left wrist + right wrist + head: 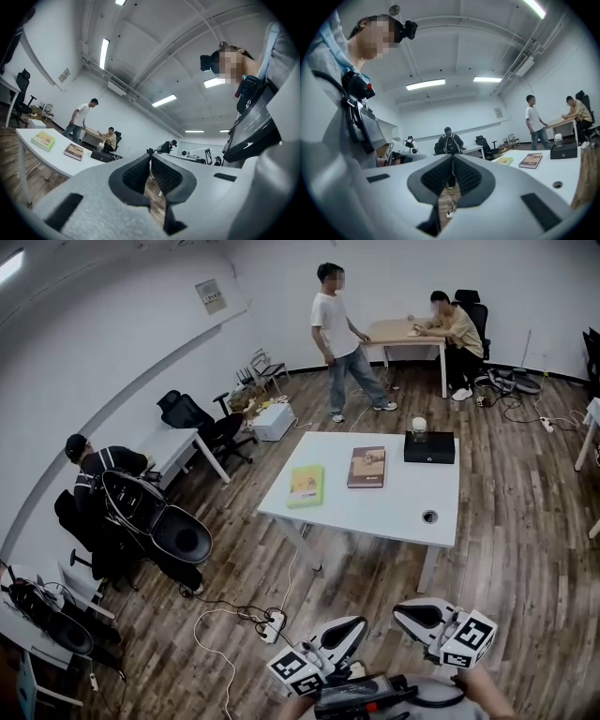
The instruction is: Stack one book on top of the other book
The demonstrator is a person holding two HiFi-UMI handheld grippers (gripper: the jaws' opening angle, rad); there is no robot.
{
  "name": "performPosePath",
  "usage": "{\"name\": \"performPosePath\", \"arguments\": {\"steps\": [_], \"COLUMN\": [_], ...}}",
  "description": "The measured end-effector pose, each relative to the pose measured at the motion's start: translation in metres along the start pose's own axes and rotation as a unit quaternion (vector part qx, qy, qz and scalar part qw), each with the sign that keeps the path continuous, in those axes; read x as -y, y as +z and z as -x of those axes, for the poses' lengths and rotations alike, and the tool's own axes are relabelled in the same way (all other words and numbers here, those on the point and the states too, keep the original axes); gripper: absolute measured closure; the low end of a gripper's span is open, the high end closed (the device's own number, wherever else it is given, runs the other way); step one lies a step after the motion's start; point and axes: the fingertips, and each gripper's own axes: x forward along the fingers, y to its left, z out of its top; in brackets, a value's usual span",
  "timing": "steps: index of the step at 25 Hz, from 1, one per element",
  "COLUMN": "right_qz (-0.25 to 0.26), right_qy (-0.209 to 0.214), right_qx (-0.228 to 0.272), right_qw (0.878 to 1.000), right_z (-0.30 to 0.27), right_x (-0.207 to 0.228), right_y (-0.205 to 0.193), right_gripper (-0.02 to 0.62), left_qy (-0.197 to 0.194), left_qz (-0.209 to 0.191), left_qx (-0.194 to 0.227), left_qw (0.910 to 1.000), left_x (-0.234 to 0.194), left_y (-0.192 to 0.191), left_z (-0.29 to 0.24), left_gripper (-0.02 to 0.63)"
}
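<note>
On the white table lie two books side by side and apart: a green-yellow book on the left and a brown book to its right. Both grippers are far short of the table, low in the head view near my body. The left gripper is shut with nothing in it, and so is the right gripper. In the left gripper view its shut jaws point right of the green book and brown book. The right gripper has the brown book off to its right.
A black box with a white jar stands at the table's far right, and a cable hole sits near the front. A power strip with cables lies on the floor. One person stands, another sits, and a third is at the left.
</note>
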Motion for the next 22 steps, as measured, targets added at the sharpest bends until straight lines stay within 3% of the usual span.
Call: {"name": "performPosePath", "arguments": {"steps": [3,7,11,15,22], "right_qz": [0.031,0.054,0.059,0.056,0.086], "right_qy": [-0.005,-0.008,-0.065,-0.097,-0.103], "right_qx": [0.017,0.047,0.038,0.037,0.026], "right_qw": [0.999,0.997,0.995,0.993,0.991], "right_z": [-0.021,-0.057,-0.089,-0.111,-0.153], "right_x": [0.009,0.020,0.040,0.045,0.038], "right_y": [0.014,0.032,0.028,0.028,0.038], "right_gripper": [0.565,0.565,0.565,0.565,0.565], "left_qy": [-0.002,-0.012,-0.004,0.009,0.009], "left_qz": [-0.004,-0.053,-0.098,-0.099,-0.104], "left_qx": [0.005,0.007,0.008,0.019,0.041], "left_qw": [1.0000,0.9985,0.9951,0.9949,0.9937], "left_x": [-0.023,-0.059,-0.088,-0.114,-0.147], "left_y": [0.014,0.026,0.039,0.058,0.097], "left_z": [0.007,0.015,0.015,0.024,0.047], "left_gripper": [0.586,0.586,0.586,0.586,0.586]}}
